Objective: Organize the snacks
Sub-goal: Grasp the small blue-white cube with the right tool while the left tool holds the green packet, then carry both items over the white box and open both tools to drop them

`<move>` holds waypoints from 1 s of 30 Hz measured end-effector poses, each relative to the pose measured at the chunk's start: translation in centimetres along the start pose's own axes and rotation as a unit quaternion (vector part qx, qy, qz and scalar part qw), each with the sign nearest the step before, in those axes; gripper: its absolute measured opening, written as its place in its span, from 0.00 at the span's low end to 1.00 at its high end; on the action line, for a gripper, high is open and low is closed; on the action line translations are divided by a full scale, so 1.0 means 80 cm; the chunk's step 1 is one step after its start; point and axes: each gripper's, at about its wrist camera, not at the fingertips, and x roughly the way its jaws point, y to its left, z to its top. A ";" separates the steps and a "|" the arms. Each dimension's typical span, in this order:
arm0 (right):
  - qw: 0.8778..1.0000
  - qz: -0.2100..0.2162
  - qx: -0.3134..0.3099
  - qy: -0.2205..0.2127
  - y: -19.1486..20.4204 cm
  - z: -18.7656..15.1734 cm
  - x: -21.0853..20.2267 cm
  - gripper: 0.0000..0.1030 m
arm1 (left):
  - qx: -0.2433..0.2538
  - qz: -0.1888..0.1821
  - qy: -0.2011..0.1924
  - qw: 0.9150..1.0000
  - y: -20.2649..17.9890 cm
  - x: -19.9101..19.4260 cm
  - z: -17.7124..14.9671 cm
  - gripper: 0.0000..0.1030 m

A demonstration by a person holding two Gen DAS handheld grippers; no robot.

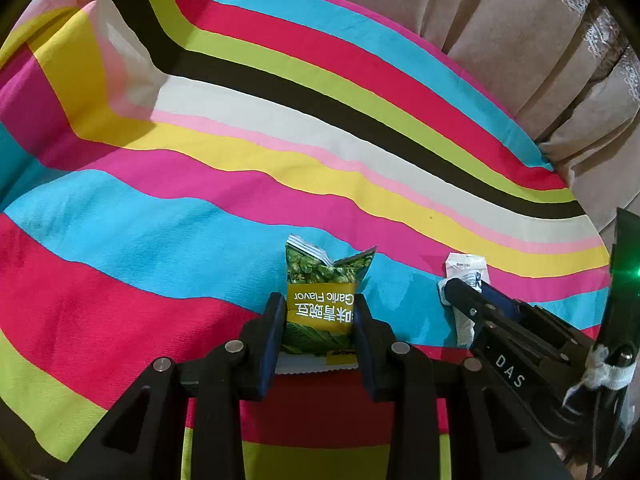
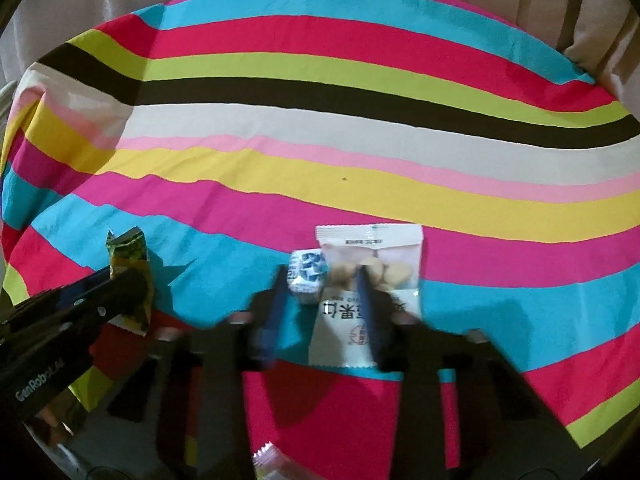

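Left gripper (image 1: 320, 320) pinching green pea packet (image 1: 322, 300), pads tight on both sides, packet upright above striped cloth (image 1: 200, 220). Right gripper (image 2: 324, 312) blurred in own view; fingers (image 2: 276, 304) look spread there, one finger lying over white biscuit packet (image 2: 370, 276), small blue-white packet (image 2: 306, 276) just beside the other. From left wrist view, right gripper (image 1: 466, 300) fingers pressed close together over white packets (image 1: 466, 270); cannot tell whether anything actually pinched. Both white packets flat on cloth, touching each other, well right of pea packet. Beige curtain (image 1: 520, 40) behind cloth edge. Cloth bunched into raised fold (image 1: 80, 60) at far left. Pale wrapper corner (image 2: 268, 458) at bottom edge, cut off by frame. Print on white packets too smeared to read
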 end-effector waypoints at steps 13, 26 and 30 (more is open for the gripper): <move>0.999 -0.004 0.010 -0.032 -0.012 -0.007 -0.046 0.17 | 0.029 -0.004 -0.023 0.999 -0.015 -0.018 -0.011 0.33; 0.998 -0.035 0.034 -0.033 -0.047 -0.040 -0.099 0.17 | 0.072 -0.045 -0.015 0.996 -0.076 -0.046 -0.030 0.33; 0.998 -0.044 0.045 -0.030 -0.062 -0.058 -0.116 0.17 | 0.088 -0.054 -0.006 0.995 -0.096 -0.057 -0.041 0.33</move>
